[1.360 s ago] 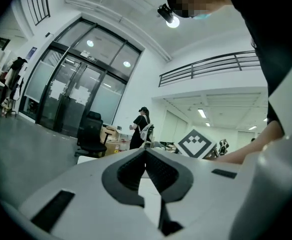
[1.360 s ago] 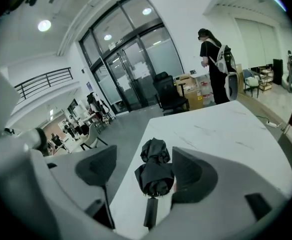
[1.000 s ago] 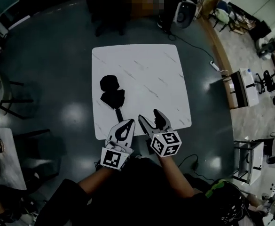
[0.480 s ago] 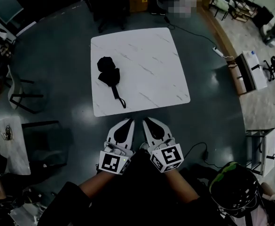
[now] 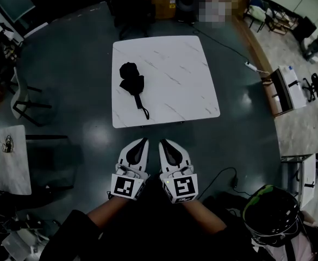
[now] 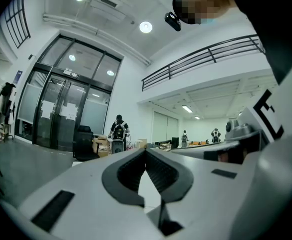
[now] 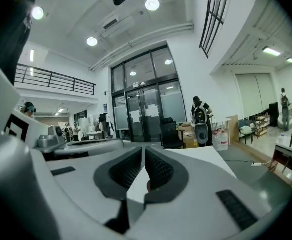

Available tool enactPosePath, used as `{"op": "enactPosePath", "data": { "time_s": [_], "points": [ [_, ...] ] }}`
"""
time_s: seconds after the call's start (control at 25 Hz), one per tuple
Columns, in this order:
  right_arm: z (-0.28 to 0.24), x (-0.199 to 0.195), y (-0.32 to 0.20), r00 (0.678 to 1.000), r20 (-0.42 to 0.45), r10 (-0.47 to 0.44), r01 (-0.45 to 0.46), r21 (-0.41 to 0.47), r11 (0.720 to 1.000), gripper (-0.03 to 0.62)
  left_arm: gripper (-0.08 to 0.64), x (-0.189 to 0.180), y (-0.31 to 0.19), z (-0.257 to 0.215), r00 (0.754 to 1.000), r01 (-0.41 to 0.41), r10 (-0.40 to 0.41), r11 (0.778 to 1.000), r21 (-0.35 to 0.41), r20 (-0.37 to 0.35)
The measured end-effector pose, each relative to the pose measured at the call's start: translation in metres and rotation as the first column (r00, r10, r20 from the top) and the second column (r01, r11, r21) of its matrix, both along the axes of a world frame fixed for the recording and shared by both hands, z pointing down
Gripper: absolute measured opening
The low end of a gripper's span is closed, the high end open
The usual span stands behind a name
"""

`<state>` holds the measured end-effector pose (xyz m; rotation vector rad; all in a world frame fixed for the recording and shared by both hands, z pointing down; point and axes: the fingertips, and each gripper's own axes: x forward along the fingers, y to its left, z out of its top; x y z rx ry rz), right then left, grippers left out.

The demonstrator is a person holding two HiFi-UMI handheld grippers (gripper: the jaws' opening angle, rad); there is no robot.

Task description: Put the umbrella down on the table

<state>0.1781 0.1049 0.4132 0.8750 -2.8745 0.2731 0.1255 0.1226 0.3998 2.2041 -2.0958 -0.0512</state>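
The black folded umbrella (image 5: 132, 84) lies on the left half of the white marble-look table (image 5: 186, 75), its strap trailing toward the near edge. Neither gripper touches it. Both grippers hang side by side over the dark floor, short of the table's near edge. My left gripper (image 5: 143, 141) is shut with nothing in it, and its tips meet in the left gripper view (image 6: 146, 150). My right gripper (image 5: 161, 142) is likewise shut and empty, jaws together in the right gripper view (image 7: 143, 148). The table top (image 7: 200, 156) shows beyond them.
A black chair (image 5: 131, 10) and boxes stand past the table's far side. Another chair (image 5: 25, 99) and a second white table (image 5: 6, 162) are at the left. A cable (image 5: 224, 178) runs on the floor at the right, with desks (image 5: 289, 88) beyond.
Both grippers have drawn back from the table's near edge toward the person. The right gripper's jaws went from open to shut. The umbrella stays lying on the table.
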Motion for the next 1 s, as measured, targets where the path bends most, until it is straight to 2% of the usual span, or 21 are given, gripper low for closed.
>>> {"op": "enactPosePath", "data": {
  "time_s": [0.08, 0.2, 0.36, 0.68, 1.0],
  "points": [
    [-0.005, -0.012, 0.012, 1.000, 0.006, 0.002, -0.002, 0.026, 1.000, 0.035, 0.006, -0.009, 0.010, -0.003, 1.000, -0.011, 0.010, 1.000, 0.015, 0.004],
    [-0.017, -0.033, 0.038, 1.000, 0.022, 0.002, -0.004, 0.069, 0.998, 0.032, 0.008, -0.022, 0.033, -0.017, 0.999, -0.028, 0.029, 0.996, 0.081, -0.016],
    [-0.031, -0.061, 0.069, 1.000, 0.022, 0.015, -0.017, 0.123, 0.992, 0.029, 0.008, -0.053, 0.071, -0.026, 1.000, -0.006, 0.008, 0.996, 0.093, -0.015],
    [-0.021, -0.113, 0.129, 0.999, -0.037, -0.020, 0.024, 0.118, 0.993, 0.028, 0.008, -0.101, 0.127, -0.030, 0.999, -0.010, 0.016, 0.993, 0.119, -0.046],
    [-0.020, -0.145, 0.171, 0.998, -0.057, 0.025, -0.017, 0.141, 0.990, 0.023, 0.006, -0.137, 0.174, -0.033, 0.999, -0.022, 0.029, 0.988, 0.150, -0.044]
  ]
}}
